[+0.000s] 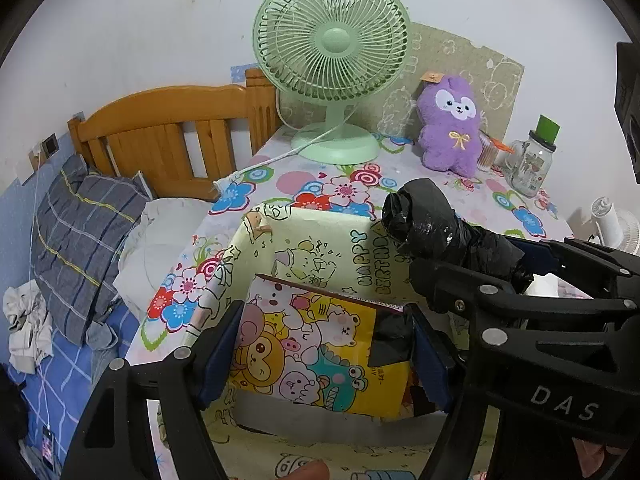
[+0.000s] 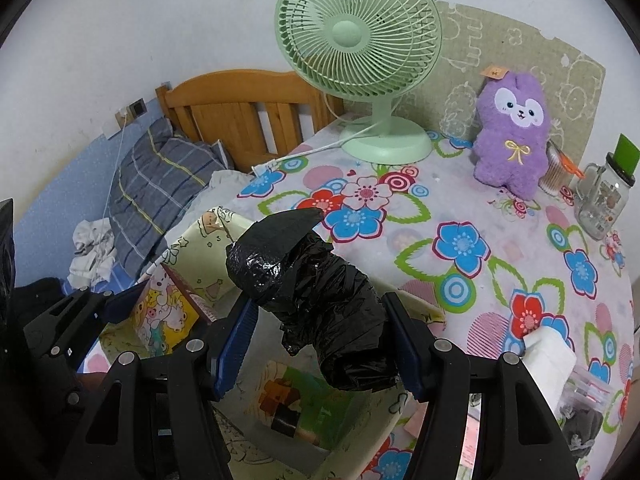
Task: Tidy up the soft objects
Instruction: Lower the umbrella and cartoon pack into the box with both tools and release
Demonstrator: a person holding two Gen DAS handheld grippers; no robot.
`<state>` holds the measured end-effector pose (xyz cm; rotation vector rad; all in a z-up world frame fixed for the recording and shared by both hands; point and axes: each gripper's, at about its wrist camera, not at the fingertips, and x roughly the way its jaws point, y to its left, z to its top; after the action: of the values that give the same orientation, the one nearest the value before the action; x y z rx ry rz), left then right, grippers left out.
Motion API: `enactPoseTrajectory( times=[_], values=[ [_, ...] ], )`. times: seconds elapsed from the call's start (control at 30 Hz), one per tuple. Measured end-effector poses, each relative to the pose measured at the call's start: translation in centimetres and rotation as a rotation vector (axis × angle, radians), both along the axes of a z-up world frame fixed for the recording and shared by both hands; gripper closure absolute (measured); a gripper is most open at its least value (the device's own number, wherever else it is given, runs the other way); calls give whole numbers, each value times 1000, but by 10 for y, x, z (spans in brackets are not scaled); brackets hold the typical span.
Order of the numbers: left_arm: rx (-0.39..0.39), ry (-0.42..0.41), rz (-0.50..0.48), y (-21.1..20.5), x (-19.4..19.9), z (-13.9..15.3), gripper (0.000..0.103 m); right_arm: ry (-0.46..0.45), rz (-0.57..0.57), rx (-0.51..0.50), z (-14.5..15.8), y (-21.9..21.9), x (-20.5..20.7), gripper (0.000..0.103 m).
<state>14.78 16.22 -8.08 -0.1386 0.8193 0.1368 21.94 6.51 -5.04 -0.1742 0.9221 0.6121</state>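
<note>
Pinching the black bag roll (image 2: 320,308) crosswise, your right gripper (image 2: 322,344) hangs it just above the open box (image 1: 320,248) at the tabletop's near edge. Its long axis points away toward the fan (image 2: 358,40). Your left gripper (image 1: 320,356) clamps the cartoon packet (image 1: 316,344) standing inside the box.

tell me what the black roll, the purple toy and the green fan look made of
Black roll: thin plastic film, likely bin bags; glossy and crinkled.
Purple toy: fluffy plush fabric, matte, with a stitched yellow bow.
Green fan: smooth moulded plastic, it seems; pale, satin grille and base.
</note>
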Motion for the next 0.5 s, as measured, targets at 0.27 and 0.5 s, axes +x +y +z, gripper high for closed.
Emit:
enactPoseTrajectory(
  times=[0.27,0.5],
  values=[
    [-26,42,4,3,5,-7,12,5,-6,-22,-5,3,5,24],
    [-46,37,14,5,5,-5,7,7,1,-14,-4,3,3,23]
  ],
)
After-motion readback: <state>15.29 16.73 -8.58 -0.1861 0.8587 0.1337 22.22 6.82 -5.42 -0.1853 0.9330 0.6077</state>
